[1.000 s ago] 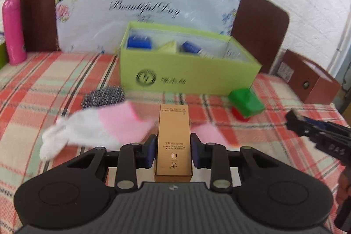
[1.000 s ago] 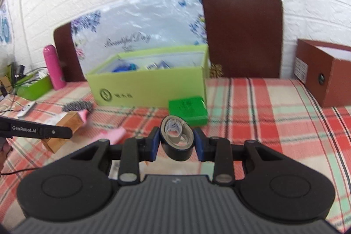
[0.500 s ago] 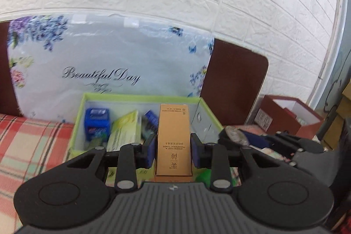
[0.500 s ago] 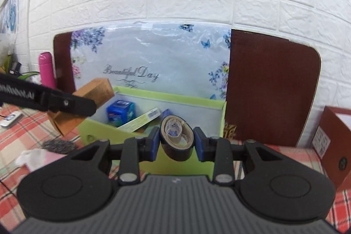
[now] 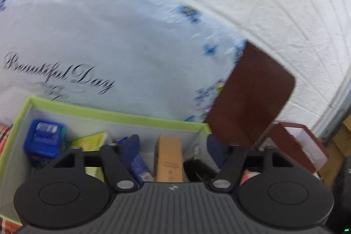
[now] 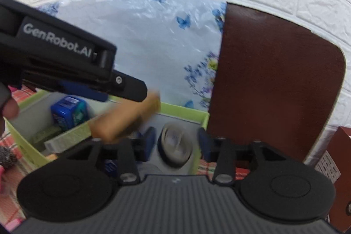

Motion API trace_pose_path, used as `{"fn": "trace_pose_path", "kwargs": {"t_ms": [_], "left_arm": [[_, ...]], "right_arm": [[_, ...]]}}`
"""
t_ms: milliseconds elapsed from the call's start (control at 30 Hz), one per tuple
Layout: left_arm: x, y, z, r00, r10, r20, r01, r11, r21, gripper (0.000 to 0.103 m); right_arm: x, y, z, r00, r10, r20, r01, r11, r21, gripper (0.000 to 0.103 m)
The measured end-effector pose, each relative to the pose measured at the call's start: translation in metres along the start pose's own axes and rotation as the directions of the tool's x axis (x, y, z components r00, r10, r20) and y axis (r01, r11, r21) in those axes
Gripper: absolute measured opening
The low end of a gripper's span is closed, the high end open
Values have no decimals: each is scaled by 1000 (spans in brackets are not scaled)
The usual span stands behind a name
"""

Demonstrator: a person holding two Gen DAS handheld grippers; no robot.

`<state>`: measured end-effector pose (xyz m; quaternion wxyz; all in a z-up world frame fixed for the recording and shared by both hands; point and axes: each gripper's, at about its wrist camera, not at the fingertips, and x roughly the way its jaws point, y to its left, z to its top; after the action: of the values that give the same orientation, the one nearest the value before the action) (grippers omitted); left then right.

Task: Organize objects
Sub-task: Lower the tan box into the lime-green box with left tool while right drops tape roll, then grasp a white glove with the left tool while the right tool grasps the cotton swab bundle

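Left wrist view: the left tongs (image 5: 173,146) are opening, their blue pads standing clear on either side of the tall golden-brown cardboard carton (image 5: 168,159), which is no longer pressed. The carton lies straight ahead between the pads, long axis along the tongs' line, over the open lime-green cardboard storage box (image 5: 122,116). A blue packet (image 5: 45,139) occupies the box's left end; the right wall is close beside the right pad. Right wrist view: the right tongs (image 6: 175,143) are likewise opening, with the dark roll of tape (image 6: 176,147) between the pads and apparently free of them, above the box's right corner. The blurred carton appears here up and left of the roll, below the left tongs.
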<state>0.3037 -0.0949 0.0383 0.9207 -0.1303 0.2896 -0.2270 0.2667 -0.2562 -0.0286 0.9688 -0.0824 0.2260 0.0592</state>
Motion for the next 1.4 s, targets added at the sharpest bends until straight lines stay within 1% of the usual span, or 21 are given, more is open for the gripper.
{"fn": "trace_pose_path", "kwargs": {"t_ms": [67, 100, 167, 200, 233, 300, 367, 467, 600, 667, 800, 933, 1000, 1100, 1267, 1300, 1333, 1367, 1400], "left_arm": [[-10, 11, -7, 1000, 7, 12, -7, 1000, -4, 72], [-17, 15, -10, 1000, 12, 20, -12, 1000, -8, 72], [-35, 18, -16, 999, 38, 35, -38, 999, 2, 73], [-44, 18, -19, 998, 54, 35, -54, 998, 15, 73], [-54, 17, -23, 997, 71, 31, -72, 997, 35, 73], [-70, 13, -33, 994, 105, 10, -105, 992, 76, 73], [-87, 7, -45, 991, 132, -16, -130, 986, 108, 73], [-113, 1, -67, 991, 128, -28, -123, 984, 132, 73], [-139, -2, -99, 991, 127, -46, -120, 984, 131, 73], [-150, 0, -114, 989, 134, -55, -127, 986, 112, 73], [-166, 8, -148, 982, 147, -115, -140, 988, 73, 73], [-172, 14, -174, 973, 158, -169, -152, 987, 50, 73], [-174, 11, -180, 971, 158, -178, -150, 987, 57, 73], [-170, 3, -185, 972, 138, -191, -127, 990, 67, 73], [-156, -7, -194, 975, 67, -210, -57, 997, 52, 73], [-152, -6, -196, 973, 64, -222, -55, 997, 49, 68], [-149, -3, -198, 970, 60, -234, -53, 998, 39, 53], [-150, 1, -199, 974, 32, -225, -29, 999, 16, 44], [-152, 4, -198, 974, 17, -228, -18, 1000, -1, 37]], "right_arm": [[-11, -3, -7, 999, -28, 25, 28, 1000, 8, 60], [-20, -5, -11, 998, -42, 51, 41, 999, 20, 63], [-45, -8, -22, 990, -86, 110, 79, 994, 71, 88], [-56, -8, -28, 986, -110, 128, 97, 990, 105, 91], [-67, -8, -33, 984, -123, 129, 106, 985, 133, 93], [-86, -6, -43, 988, -104, 117, 82, 981, 174, 94], [-105, -3, -53, 991, -80, 111, 56, 978, 203, 98], [-132, 5, -63, 994, -52, 94, 30, 976, 218, 100], [-162, 17, -79, 998, -1, 70, -14, 976, 216, 102], [-174, 22, -90, 999, 1, 51, -12, 976, 215, 102], [-195, 29, -115, 999, 33, 9, -34, 971, 235, 102], [-210, 38, -143, 998, 42, -47, -31, 976, 215, 102], [-214, 39, -156, 996, 36, -83, -16, 974, 224, 102], [-223, 36, -172, 992, 38, -119, -6, 965, 263, 102], [-234, 34, -178, 991, 45, -122, -12, 966, 256, 102], [-235, 34, -178, 991, 52, -123, -19, 966, 257, 102], [-235, 34, -178, 990, 59, -125, -25, 965, 259, 101], [-234, 35, -178, 989, 68, -128, -33, 965, 260, 100], [-232, 35, -178, 989, 75, -131, -39, 965, 258, 99]]}}
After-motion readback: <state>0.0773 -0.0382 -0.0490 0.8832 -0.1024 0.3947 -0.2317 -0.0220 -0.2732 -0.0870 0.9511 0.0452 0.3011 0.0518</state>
